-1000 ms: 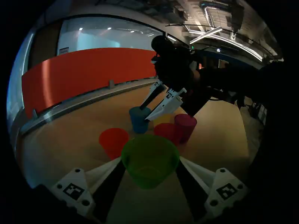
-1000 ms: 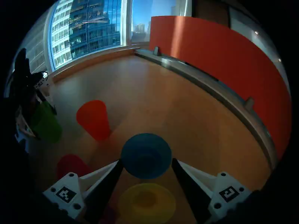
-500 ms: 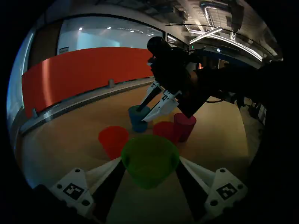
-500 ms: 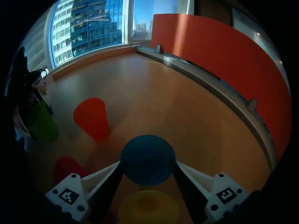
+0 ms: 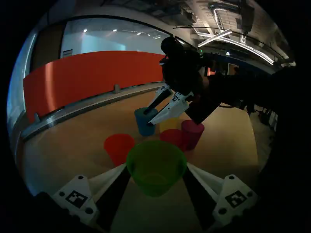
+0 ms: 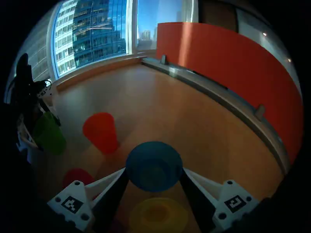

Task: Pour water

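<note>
Nudged slightly up and rightward in the left gripper view since half a second ago: right gripper (image 6: 153, 171), jaws clamped on the upright blue cup (image 6: 153, 165), one finger pressing each side. From the left gripper view, held just beside the yellow cup (image 5: 169, 124), with red cup (image 5: 173, 136) and magenta cup (image 5: 192, 132) close by. Left gripper (image 5: 156, 167) likewise clamped on the green cup (image 5: 156, 155), mouth up, near the orange cup (image 5: 117, 145) standing on the wooden surface (image 5: 77, 147). Cannot tell whether the blue cup touches the wood.
</note>
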Demonstrator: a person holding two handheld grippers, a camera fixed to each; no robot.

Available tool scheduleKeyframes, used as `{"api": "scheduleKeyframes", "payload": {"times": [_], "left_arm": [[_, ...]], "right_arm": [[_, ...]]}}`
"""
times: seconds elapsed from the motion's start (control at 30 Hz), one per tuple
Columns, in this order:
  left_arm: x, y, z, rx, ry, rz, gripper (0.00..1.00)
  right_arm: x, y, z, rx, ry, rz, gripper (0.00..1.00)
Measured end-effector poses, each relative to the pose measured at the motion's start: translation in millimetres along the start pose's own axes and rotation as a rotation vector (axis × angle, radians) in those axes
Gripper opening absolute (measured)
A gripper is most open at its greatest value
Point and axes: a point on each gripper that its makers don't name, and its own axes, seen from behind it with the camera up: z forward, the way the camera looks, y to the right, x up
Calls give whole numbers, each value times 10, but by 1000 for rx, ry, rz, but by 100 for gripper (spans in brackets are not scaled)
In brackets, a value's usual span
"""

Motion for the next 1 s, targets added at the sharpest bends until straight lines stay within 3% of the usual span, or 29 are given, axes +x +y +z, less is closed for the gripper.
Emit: {"api": "scheduleKeyframes", "payload": {"times": [0.4,0.77,1.0], "left_arm": [[160,50,-53,9,25,23,87],[348,151,-71,18,56,44,87],[482,222,-77,11,86,44,87]], "right_arm": [[340,-82,-468,-29,160,40,90],[639,-290,-1011,-57,325,40,90],[748,-338,-1259,-93,416,29,90]]}}
